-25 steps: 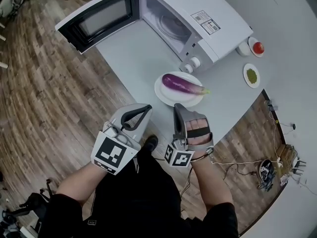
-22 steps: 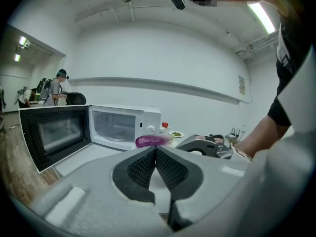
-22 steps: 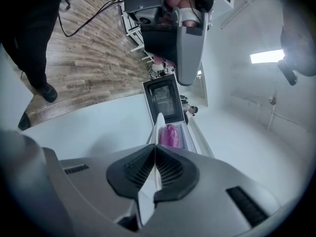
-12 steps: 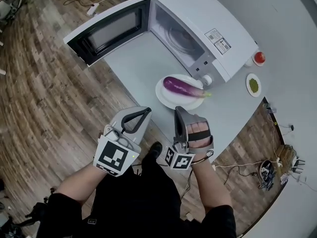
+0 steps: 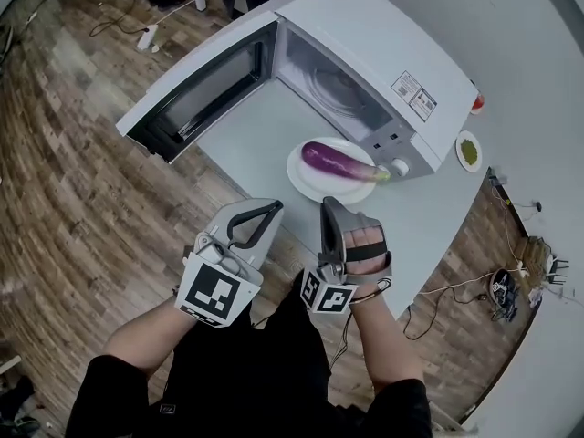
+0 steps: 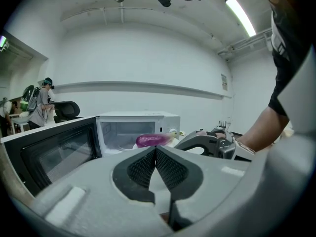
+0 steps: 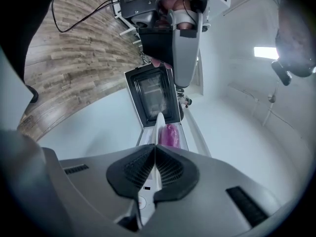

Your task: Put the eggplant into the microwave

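Note:
A purple eggplant (image 5: 336,161) lies on a white plate (image 5: 306,176) on the grey table, just in front of the white microwave (image 5: 383,39). The microwave's door (image 5: 196,89) stands wide open to the left, and its cavity (image 5: 333,80) holds only the turntable. My left gripper (image 5: 272,207) and right gripper (image 5: 328,202) hover side by side at the table's near edge, short of the plate, both shut and empty. The left gripper view shows the eggplant (image 6: 153,140) beyond the shut jaws (image 6: 155,150). In the right gripper view the eggplant (image 7: 171,135) lies past the shut jaws (image 7: 155,150).
A small dish of green bits (image 5: 469,151) and a red item (image 5: 476,101) sit to the right of the microwave. Wooden floor with cables (image 5: 438,290) surrounds the table. A person (image 6: 43,102) stands far off at the left in the left gripper view.
Both grippers and the head view have shifted along the table edge, so the open microwave now sits more squarely ahead and the small dishes have slid toward the picture's right edge. Both jaws stay shut.

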### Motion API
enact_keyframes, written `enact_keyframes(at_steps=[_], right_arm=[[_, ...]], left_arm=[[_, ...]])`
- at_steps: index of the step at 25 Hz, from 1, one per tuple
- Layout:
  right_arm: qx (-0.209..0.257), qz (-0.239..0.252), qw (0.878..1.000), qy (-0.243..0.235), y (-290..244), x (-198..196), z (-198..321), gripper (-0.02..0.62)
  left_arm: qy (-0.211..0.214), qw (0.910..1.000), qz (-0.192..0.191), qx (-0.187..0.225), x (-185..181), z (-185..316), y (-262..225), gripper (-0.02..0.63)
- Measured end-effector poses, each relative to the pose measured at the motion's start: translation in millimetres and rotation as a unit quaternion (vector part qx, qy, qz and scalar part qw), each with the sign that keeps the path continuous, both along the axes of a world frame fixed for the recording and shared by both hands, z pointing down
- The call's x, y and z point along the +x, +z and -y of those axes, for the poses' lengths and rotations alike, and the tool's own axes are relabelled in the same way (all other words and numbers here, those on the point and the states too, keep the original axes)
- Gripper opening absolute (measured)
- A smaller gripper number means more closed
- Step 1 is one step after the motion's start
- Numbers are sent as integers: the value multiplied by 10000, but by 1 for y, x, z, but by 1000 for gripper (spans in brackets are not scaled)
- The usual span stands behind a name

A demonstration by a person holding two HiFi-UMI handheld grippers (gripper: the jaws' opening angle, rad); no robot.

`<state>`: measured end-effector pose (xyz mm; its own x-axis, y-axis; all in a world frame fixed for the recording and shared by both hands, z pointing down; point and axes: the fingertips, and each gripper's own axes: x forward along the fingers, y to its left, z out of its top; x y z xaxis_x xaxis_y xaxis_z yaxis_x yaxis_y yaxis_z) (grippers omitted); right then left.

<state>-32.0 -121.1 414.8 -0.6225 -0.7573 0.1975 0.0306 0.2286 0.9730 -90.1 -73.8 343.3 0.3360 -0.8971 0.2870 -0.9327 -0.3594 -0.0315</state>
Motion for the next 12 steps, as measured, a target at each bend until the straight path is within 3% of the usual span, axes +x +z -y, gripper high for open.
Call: enact_keyframes(at_steps=[12], right_arm=[[75,-9,9999,126,3,-42,31,21]], left_arm=[[150,9997,-168,18,-32,33,-1,8]])
